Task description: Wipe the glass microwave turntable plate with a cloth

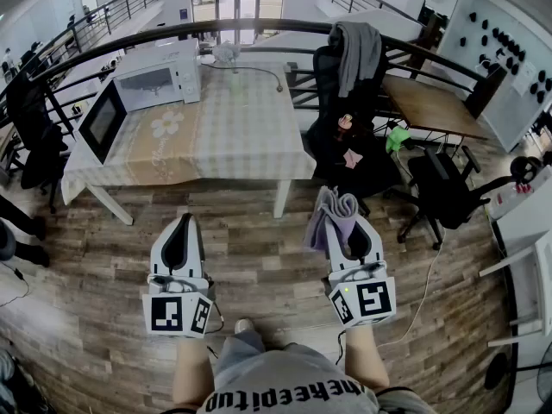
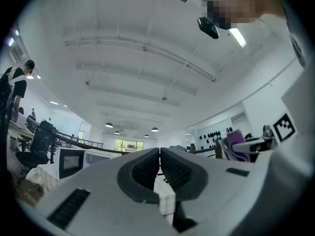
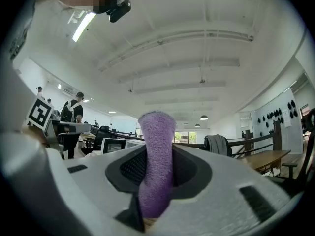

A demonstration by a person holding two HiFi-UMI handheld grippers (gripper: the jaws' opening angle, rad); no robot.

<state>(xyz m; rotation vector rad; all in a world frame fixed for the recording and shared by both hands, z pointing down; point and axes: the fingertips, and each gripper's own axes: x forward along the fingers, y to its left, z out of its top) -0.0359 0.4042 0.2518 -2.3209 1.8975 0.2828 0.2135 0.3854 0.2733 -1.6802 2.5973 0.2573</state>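
Note:
A purple cloth (image 1: pixel 332 214) (image 3: pixel 156 161) is pinched in my right gripper (image 1: pixel 345 222) (image 3: pixel 156 173), which is shut on it over the wooden floor, well short of the table. My left gripper (image 1: pixel 181 231) (image 2: pixel 159 173) is shut with nothing between its jaws, level with the right one. A white microwave (image 1: pixel 157 78) stands on the table's far left with its door (image 1: pixel 102 121) swung open. The glass turntable plate is not visible from here.
A table with a checked cloth (image 1: pixel 233 128) stands ahead, with a black railing (image 1: pixel 259 28) behind it. Office chairs stand at the right (image 1: pixel 440 188) and the left (image 1: pixel 34 136); a grey garment (image 1: pixel 355 50) hangs over one chair. A wooden desk (image 1: pixel 431 106) is at the far right.

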